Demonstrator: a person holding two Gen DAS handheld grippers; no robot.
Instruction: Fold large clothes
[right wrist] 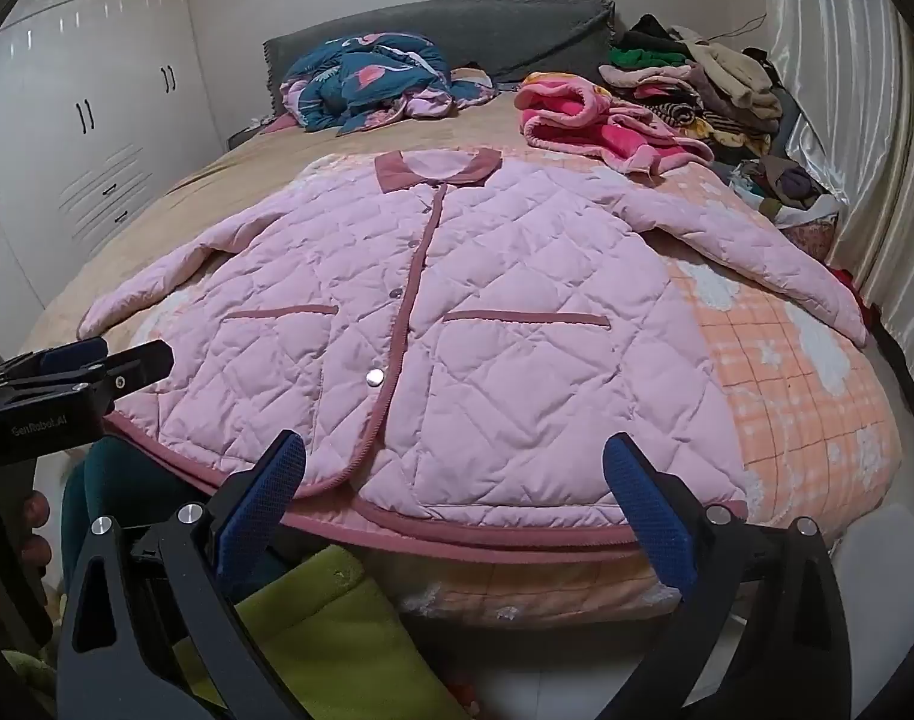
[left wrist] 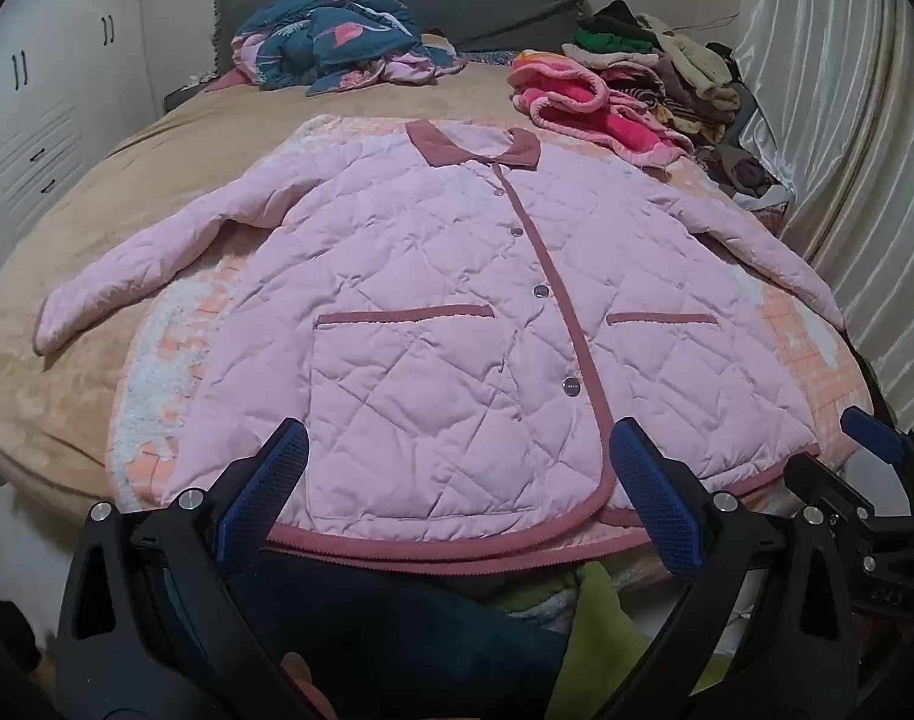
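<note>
A bedroom holds a bed (left wrist: 67, 360) covered in a tan plush blanket, with white wardrobe doors (right wrist: 97, 120) to one side and a pale pleated curtain (left wrist: 847, 150) along the other. The landmark is a pink quilted jacket (left wrist: 445, 312), spread flat and front-up on an orange checked blanket (right wrist: 787, 390) at the bed's near end, its collar toward the grey headboard (left wrist: 457, 0) and both sleeves angled outward. Its hem, placket, collar and 2 pocket openings carry dusty-rose trim.

The only readable writing is "GenRobot.AI", printed in white on the black body of the left gripper (right wrist: 106, 360) where it shows at the edge of the right wrist view. The snaps on the jacket are too small to read.

Beyond the jacket's collar lies a crumpled teal flamingo-print quilt (left wrist: 337, 42); beyond its far sleeve on the curtain side sit a bright pink fleece garment (left wrist: 577, 96) and a heap of mixed clothes (left wrist: 667, 66).

The left gripper (left wrist: 457, 474) hovers just over the jacket's hem, its blue-padded fingers (left wrist: 265, 480) spread wide and holding nothing. The right gripper (right wrist: 457, 480) does likewise over the hem nearer the curtain, fingers (right wrist: 649, 504) equally wide, empty, with no contact evident.
</note>
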